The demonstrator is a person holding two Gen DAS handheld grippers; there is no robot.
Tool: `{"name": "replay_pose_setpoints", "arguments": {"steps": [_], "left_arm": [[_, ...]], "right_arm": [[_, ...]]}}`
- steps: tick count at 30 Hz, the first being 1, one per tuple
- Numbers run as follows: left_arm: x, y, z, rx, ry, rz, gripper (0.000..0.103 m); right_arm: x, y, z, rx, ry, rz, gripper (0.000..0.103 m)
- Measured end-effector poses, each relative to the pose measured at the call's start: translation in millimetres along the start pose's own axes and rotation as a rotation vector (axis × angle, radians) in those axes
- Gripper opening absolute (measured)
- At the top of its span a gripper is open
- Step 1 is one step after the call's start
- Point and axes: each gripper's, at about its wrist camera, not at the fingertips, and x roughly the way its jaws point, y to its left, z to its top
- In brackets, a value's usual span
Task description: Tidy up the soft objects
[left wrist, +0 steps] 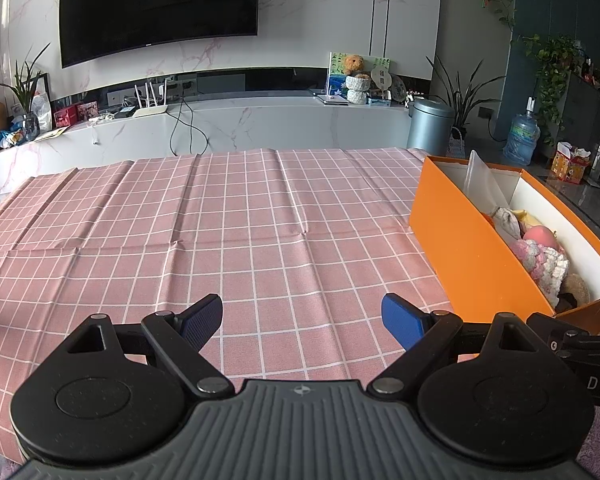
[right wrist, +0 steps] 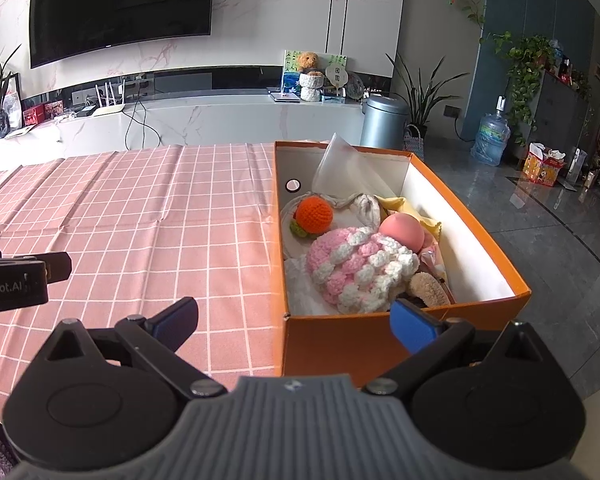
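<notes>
An orange box (right wrist: 340, 340) with a white inside stands at the right end of the table. It holds a pink and white crocheted piece (right wrist: 356, 268), an orange crocheted ball (right wrist: 314, 215), a peach-coloured soft toy (right wrist: 402, 230), a brown furry toy (right wrist: 430, 290), a yellow cloth and a clear plastic bag (right wrist: 340, 168). My right gripper (right wrist: 296, 320) is open and empty, in front of the box's near wall. My left gripper (left wrist: 302, 318) is open and empty above the cloth, left of the box (left wrist: 472, 252). Its body shows at the left edge of the right wrist view.
A pink checked tablecloth (left wrist: 220, 232) covers the table. Behind it runs a white marble TV console (left wrist: 260, 120) under a wall television. A grey bin (right wrist: 384, 120), potted plants and a water bottle (right wrist: 490, 134) stand on the floor to the right.
</notes>
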Motion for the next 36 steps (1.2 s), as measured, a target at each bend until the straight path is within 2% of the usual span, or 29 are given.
{"name": "replay_pose_setpoints", "arguments": {"steps": [36], "left_arm": [[-3.2, 0.3, 0.4, 0.002, -0.006, -0.002, 0.103]], "right_arm": [[1.8, -0.1, -2.6, -0.006, 0.005, 0.005, 0.1]]}}
